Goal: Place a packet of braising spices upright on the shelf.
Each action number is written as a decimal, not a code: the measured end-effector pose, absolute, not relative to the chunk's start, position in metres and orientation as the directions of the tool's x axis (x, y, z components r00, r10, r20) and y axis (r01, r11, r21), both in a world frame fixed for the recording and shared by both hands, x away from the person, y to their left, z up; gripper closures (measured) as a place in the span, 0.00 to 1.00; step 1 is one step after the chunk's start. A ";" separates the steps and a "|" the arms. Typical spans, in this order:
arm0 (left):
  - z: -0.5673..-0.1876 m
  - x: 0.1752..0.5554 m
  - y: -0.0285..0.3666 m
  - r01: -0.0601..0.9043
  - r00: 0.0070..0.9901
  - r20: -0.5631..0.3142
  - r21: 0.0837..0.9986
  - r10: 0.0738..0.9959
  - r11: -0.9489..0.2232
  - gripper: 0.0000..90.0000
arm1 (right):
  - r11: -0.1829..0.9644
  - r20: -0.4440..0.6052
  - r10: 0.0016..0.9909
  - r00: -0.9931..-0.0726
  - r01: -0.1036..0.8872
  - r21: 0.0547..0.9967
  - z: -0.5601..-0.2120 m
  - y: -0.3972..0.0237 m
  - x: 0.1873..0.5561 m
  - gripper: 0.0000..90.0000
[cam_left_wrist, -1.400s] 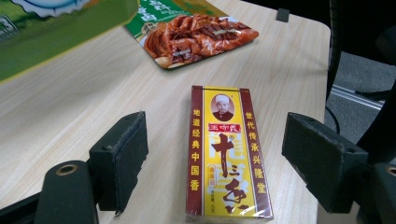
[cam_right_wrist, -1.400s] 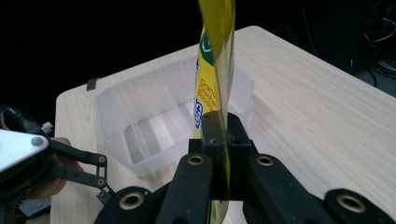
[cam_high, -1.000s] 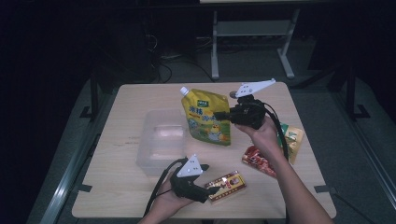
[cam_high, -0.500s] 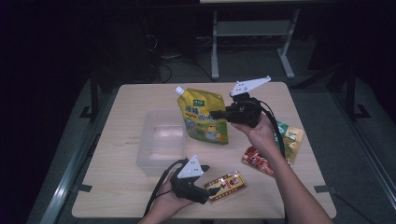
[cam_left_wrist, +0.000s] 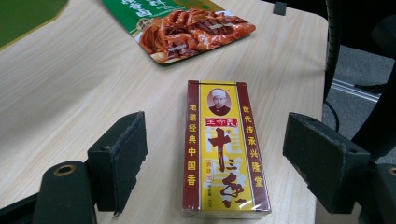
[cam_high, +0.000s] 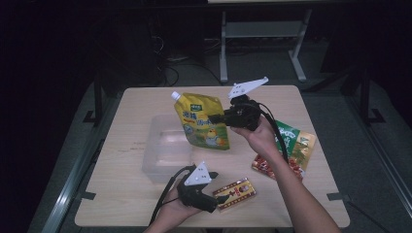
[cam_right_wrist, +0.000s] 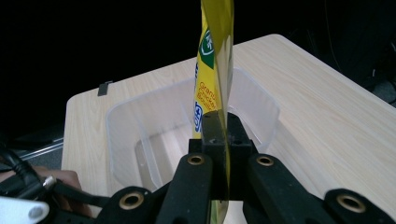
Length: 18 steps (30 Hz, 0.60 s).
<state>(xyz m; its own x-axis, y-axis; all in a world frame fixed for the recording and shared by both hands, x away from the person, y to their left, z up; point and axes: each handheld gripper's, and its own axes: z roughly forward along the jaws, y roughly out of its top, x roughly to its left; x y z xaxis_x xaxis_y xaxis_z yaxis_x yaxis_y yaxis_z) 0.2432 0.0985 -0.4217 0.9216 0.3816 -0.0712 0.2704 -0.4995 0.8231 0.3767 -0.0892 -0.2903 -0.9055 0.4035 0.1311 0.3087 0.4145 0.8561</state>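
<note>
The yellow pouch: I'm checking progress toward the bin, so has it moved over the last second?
Yes. The yellow pouch, clamped in the right gripper, has shifted left over the clear bin.

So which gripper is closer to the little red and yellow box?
Left. The left gripper sits right at the box, open jaws either side. The right gripper is up holding the yellow pouch beside the clear tub.

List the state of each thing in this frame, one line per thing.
Yellow spouted stand-up pouch: lifted, upright, clamped at its edge, above the bin.
Clear plastic bin: open, empty, on the table.
Red-and-yellow spice box: lying flat, between open tongs, untouched.
Green-and-red snack packet: lying flat on the table.
Right tongs: shut on the pouch.
Left tongs: open, straddling the box.
</note>
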 end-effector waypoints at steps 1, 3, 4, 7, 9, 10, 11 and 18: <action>-0.422 0.243 0.099 0.270 0.922 -0.071 0.823 0.382 -0.499 0.23 | 0.415 0.131 0.403 -0.906 0.309 0.856 -0.290 -0.089 0.377 1.00; -0.422 0.243 0.098 0.271 0.922 -0.073 0.823 0.381 -0.500 0.23 | 0.418 0.128 0.401 -0.907 0.305 0.856 -0.289 -0.085 0.377 1.00; -0.422 0.243 0.098 0.273 0.922 -0.075 0.822 0.380 -0.499 0.23 | 0.418 0.125 0.396 -0.910 0.300 0.857 -0.289 -0.082 0.378 1.00; -0.422 0.243 0.097 0.272 0.924 -0.078 0.822 0.375 -0.500 0.23 | 0.418 0.121 0.386 -0.914 0.290 0.861 -0.288 -0.073 0.381 1.00; -0.422 0.243 0.097 0.270 0.925 -0.075 0.820 0.373 -0.504 0.23 | 0.411 0.126 0.381 -0.916 0.290 0.864 -0.288 -0.067 0.383 1.00; -0.422 0.242 0.097 0.271 0.925 -0.077 0.821 0.373 -0.503 0.23 | 0.411 0.129 0.376 -0.917 0.290 0.864 -0.288 -0.065 0.383 1.00; -0.423 0.242 0.097 0.271 0.925 -0.078 0.821 0.372 -0.502 0.23 | 0.410 0.128 0.373 -0.919 0.288 0.866 -0.288 -0.061 0.384 1.00; -0.425 0.242 0.097 0.257 0.929 -0.064 0.819 0.363 -0.513 0.23 | 0.413 0.130 0.338 -0.932 0.271 0.870 -0.292 -0.036 0.386 1.00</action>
